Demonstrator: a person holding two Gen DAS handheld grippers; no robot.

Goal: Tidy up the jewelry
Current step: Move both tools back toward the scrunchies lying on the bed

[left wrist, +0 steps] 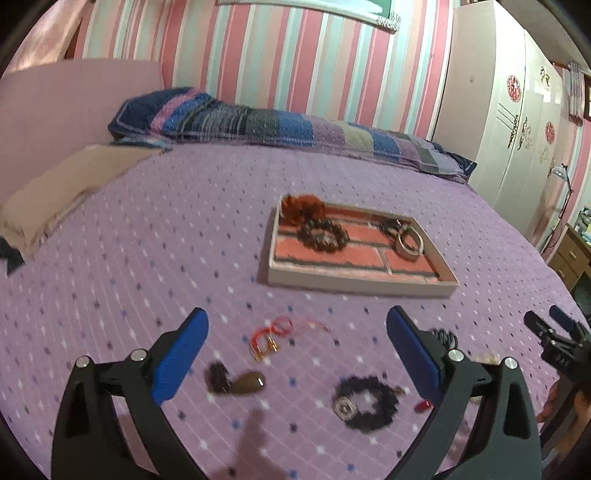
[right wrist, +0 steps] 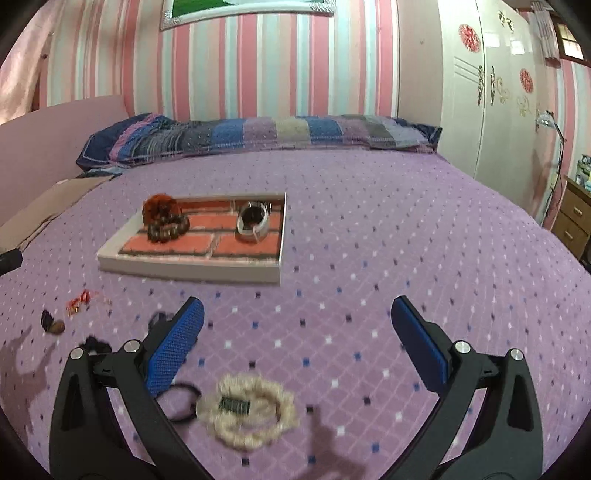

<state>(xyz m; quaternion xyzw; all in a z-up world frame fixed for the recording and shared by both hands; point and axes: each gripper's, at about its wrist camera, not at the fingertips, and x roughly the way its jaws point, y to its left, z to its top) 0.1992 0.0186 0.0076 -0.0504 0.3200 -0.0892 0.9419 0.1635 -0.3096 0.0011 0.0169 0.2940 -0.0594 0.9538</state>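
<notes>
bedspread point(right wrist: 369, 229): purple w/ small white and dark diamonds, covers whole bed
pillow point(right wrist: 258, 136): long, blue-purple patchwork, lies along far edge of bed by wall
wall point(right wrist: 258, 74): pink, white and pale-green vertical stripes
framed picture point(right wrist: 247, 9): on wall above pillow, only lower part seen
wardrobe point(right wrist: 487, 92): white, red and gold decor on doors, right of bed
wooden drawers point(right wrist: 574, 218): far right, beside wardrobe

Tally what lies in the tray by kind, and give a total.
Fluffy orange-brown scrunchie: 1
Dark bead bracelet: 1
Silver bangle: 1
Dark piece behind the bangle, perhaps a watch: 1
Total in the tray: 4
</notes>
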